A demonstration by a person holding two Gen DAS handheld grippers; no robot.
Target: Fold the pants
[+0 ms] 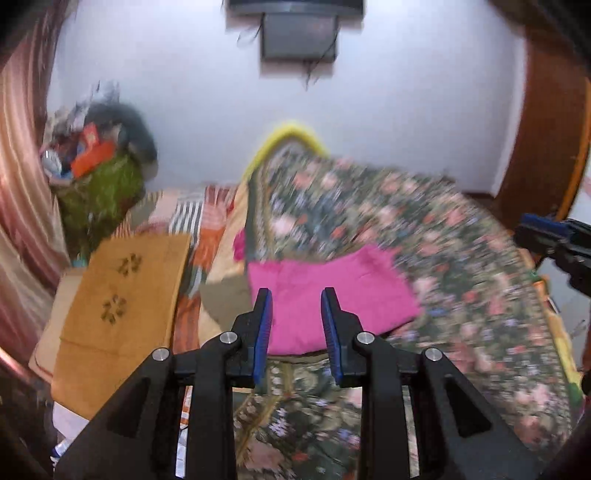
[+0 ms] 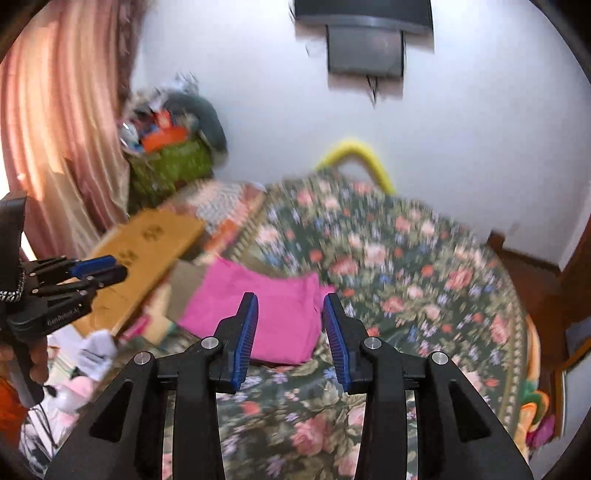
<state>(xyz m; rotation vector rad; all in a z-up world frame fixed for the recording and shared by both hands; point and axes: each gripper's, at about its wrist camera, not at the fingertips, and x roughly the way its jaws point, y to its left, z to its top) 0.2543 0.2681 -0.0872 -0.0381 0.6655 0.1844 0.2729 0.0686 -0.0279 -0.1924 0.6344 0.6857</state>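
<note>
A pale wall (image 1: 388,110) with a dark mounted box (image 1: 299,33) at twelve o'clock closes the room, and a bed spread with a floral blanket (image 1: 424,236) fills the middle of both views, blurred throughout. A pink curtain (image 2: 62,122) hangs at nine to ten o'clock, with a green basket (image 2: 170,166) of clutter beside it and a tan cardboard sheet (image 1: 122,306) lying at about eight o'clock in the left wrist view.

The pink pants (image 1: 332,291) are seen lying on the blanket as a compact, roughly rectangular bundle near the centre, just beyond the fingertips in each view. No loose leg is seen trailing out, though a small pink edge shows at the bundle's ten o'clock corner.

The left gripper (image 1: 296,295) is held with a narrow gap between its blue pads, nothing caught in it. The right gripper (image 2: 290,299) is likewise parted a little and empty. Both appear raised clear of the cloth.

The folding is judged to be finished or nearly so; at most a final tidy or flattening may remain.
</note>
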